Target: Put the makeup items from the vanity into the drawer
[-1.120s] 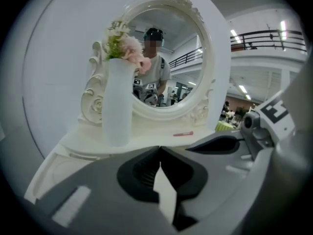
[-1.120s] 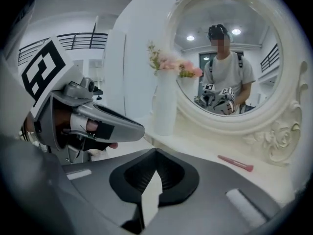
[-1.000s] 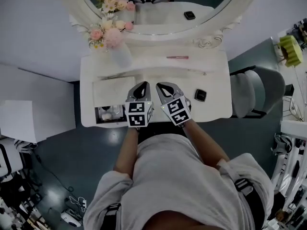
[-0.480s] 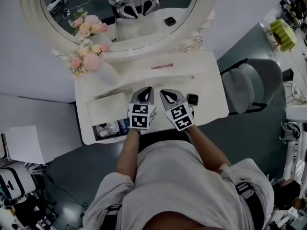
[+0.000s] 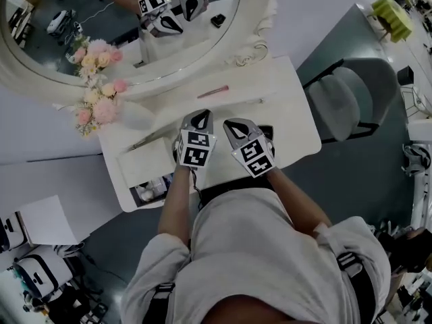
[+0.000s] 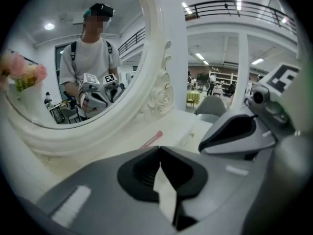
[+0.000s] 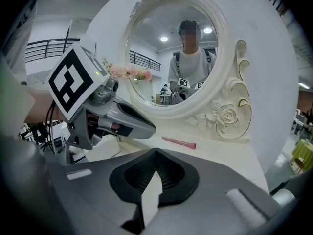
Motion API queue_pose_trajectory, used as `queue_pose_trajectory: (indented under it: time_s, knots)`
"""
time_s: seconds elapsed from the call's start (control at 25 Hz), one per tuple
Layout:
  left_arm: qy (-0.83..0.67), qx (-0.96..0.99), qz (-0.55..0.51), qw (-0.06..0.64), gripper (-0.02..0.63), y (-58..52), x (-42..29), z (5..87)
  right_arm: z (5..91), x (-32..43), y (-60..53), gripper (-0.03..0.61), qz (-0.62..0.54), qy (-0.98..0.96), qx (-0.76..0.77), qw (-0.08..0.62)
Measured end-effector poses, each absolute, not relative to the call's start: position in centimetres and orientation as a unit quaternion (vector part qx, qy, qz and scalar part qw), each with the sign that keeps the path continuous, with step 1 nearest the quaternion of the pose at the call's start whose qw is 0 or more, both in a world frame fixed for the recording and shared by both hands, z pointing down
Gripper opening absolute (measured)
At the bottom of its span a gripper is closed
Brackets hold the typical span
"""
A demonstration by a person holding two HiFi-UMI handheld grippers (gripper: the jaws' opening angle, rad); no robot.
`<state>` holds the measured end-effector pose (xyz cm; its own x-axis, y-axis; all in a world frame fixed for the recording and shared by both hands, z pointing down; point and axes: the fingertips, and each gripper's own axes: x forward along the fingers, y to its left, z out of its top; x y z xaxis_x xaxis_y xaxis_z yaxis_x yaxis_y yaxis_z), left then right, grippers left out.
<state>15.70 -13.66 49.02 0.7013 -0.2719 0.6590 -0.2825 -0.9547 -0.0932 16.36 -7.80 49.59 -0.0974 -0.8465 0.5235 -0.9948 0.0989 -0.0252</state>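
Flower vase (image 5: pixel 102 110) sits at the lower-left frame of the mirror (image 5: pixel 251 25), on the tabletop (image 5: pixel 290 110). Drawer (image 5: pixel 150 201) stands open at the front-left corner, the side away from the mirror; small items inside, too small to identify.

Left gripper (image 5: pixel 200 117) (image 6: pixel 160 148): jaws closed, nothing between them, over mid tabletop in front of the mirror and pointing toward it.

Pink makeup tube (image 5: pixel 212 92) (image 6: pixel 152 139) (image 7: pixel 179 142) lies flat just below the mirror frame, beyond both grippers, untouched. A thin stick (image 5: pixel 260 102) lies right of it, slightly farther from the mirror.

Right gripper (image 5: pixel 229 123) (image 7: pixel 155 151): just beside the left gripper, jaws closed, empty. Black compact (image 5: pixel 267 132) peeks out at its right side, farther from the mirror than the tube.

Grey chair (image 5: pixel 351 103) stands off the tabletop, right of the mirror.
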Motion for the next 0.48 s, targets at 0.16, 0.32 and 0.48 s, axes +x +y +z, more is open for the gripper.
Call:
queue_pose_trajectory:
  time_s: [0.16,0.32,0.48]
  knots:
    - [-0.114,0.908,0.4,-0.042,0.003,-14.2,17.3,50.5,50.5,17.4,-8.0,-0.002,0.207,-0.717,0.637,0.191]
    - [-0.039,0.881,0.463,-0.095,0.003,-13.9,18.6,52.3,50.9,18.4,-8.2,-0.002,0.213,-0.717,0.637,0.189]
    - [-0.008,0.849,0.506,-0.155,0.003,-15.2,19.6,53.9,51.4,19.7,-8.0,-0.002,0.216,-0.712,0.641,0.191]
